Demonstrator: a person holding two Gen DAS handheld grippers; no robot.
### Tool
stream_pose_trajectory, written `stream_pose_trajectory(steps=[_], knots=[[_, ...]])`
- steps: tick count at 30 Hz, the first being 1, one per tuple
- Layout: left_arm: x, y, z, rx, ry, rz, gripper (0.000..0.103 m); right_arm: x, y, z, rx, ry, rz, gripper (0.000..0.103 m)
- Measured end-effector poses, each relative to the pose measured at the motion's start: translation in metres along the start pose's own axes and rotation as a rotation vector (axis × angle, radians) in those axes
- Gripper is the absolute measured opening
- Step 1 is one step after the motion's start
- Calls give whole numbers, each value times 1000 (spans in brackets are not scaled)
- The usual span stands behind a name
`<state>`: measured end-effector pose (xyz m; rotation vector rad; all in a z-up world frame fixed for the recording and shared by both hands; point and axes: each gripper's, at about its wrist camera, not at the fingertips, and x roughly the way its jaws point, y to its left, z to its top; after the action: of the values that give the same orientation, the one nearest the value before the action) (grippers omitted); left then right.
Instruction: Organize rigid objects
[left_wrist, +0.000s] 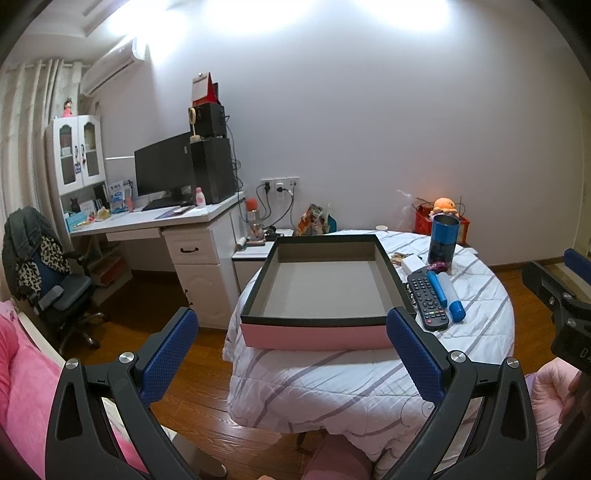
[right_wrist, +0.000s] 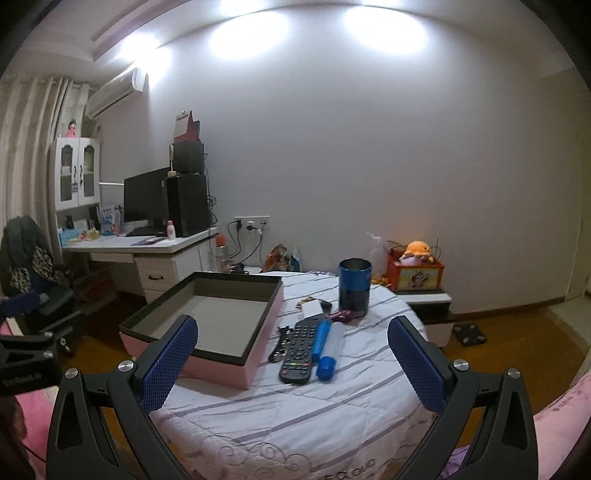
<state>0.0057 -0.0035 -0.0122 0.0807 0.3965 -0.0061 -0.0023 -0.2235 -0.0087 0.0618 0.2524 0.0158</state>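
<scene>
A home bedroom, white computer desk (left_wrist: 155, 218) with monitor (left_wrist: 164, 168), office chair (left_wrist: 55, 291) draped with clothes, curtains (left_wrist: 22, 122), wall air conditioner (left_wrist: 110, 66), pink bedding (left_wrist: 22, 387), plush toy (right_wrist: 417, 251), wood floor (left_wrist: 177, 354).

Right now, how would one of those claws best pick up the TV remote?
Grip the remote across its narrow width at mid-body, coming from above with the open right gripper. It lies flat, and the blue tube crowds its right edge, so space there looks tight.
</scene>
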Motion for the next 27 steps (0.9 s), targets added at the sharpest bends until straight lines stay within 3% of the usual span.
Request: stream_pose_trajectory(steps=[3, 8, 12, 27], knots=[[3, -1, 2, -4, 7, -9, 103, 2, -3, 0, 2, 8, 20, 103], [17, 6, 6, -54, 37, -92, 103, 9, -9, -3, 1, 26, 29, 103], [28, 8, 11, -68, 48, -103, 103, 20, -11, -3, -28, 44, -20, 103], [85, 26, 21, -87, 169, 21, 103, 66, -14, 9, -7, 94, 19, 103]])
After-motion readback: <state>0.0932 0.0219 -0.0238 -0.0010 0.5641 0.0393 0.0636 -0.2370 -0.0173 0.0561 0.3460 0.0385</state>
